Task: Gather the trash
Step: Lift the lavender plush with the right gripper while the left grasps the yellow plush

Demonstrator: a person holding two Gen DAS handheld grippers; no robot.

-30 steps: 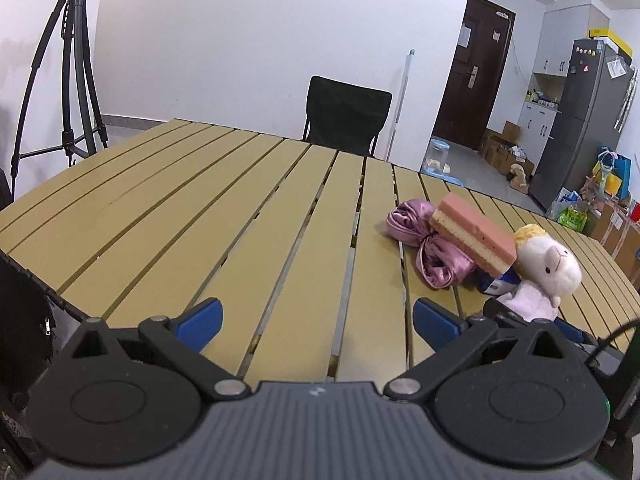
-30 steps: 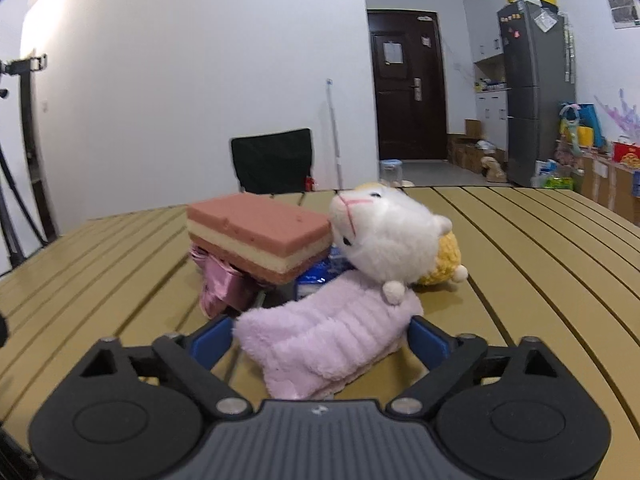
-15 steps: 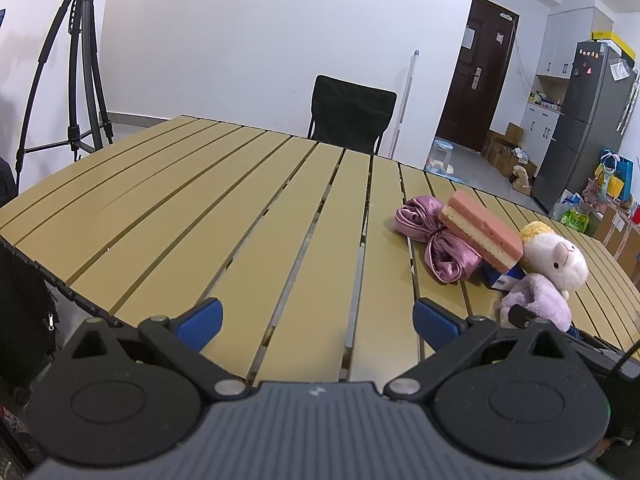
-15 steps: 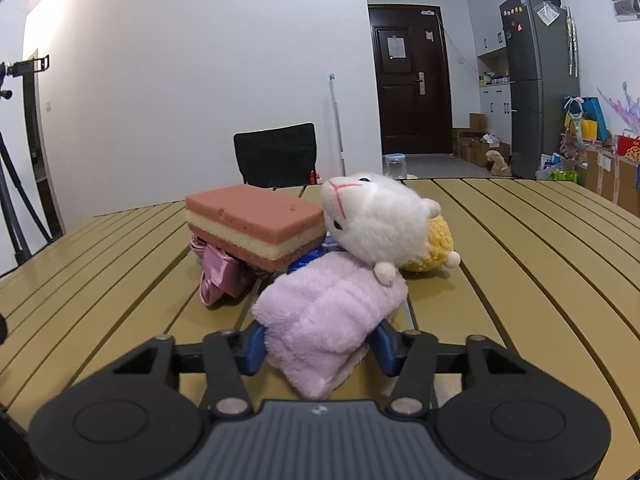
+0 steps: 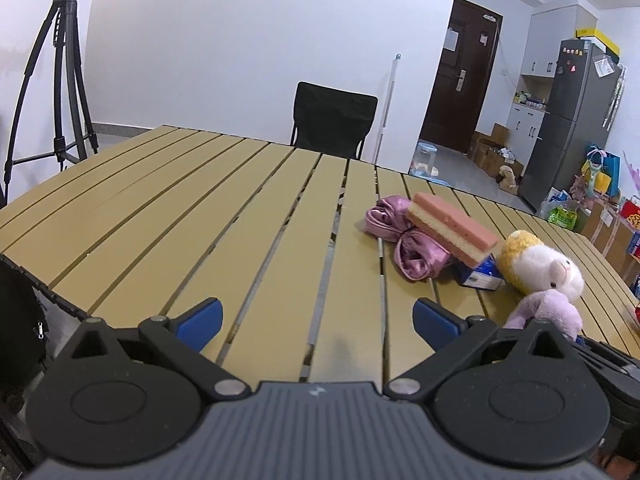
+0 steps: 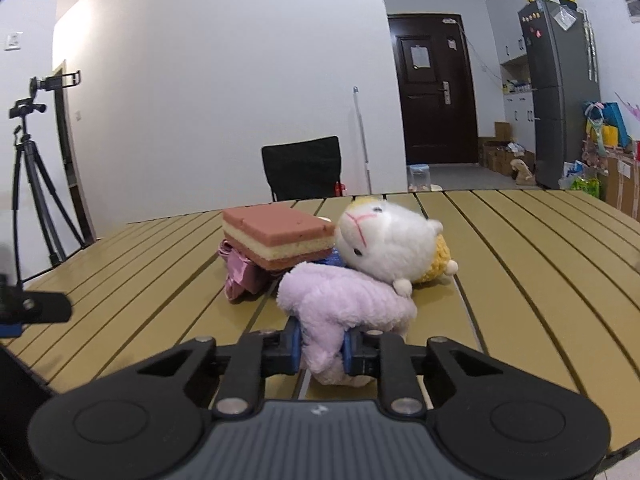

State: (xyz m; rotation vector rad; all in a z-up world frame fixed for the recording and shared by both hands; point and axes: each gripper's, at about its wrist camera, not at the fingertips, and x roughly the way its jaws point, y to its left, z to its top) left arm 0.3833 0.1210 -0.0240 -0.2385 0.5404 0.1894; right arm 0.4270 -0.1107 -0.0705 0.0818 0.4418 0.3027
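A plush toy [image 6: 384, 240] with a white head, yellow back and lilac body lies on the slatted table [image 6: 540, 264]. My right gripper [image 6: 320, 350] is closing its jaws, and the blue pads squeeze the lilac body between them. Behind the toy, a pink-and-cream sponge block [image 6: 280, 236] rests on a crumpled purple satin cloth [image 6: 240, 276] and a blue packet [image 6: 332, 258]. My left gripper [image 5: 316, 316] hangs open over bare slats, well left of the plush toy [image 5: 544, 276], sponge block [image 5: 452, 228] and satin cloth [image 5: 416, 256].
A black chair [image 5: 332, 120] stands at the table's far edge, and a tripod [image 5: 60, 80] stands off its left side. Beyond on the right are a dark door [image 6: 436, 96], a fridge [image 6: 560, 92] and floor clutter. The table's near edge [image 5: 36, 280] runs close to my left gripper.
The right jaws went from wide open around the plush toy to pinching its lilac body. The toy has been drawn a little nearer and tilted. The left gripper stayed open.
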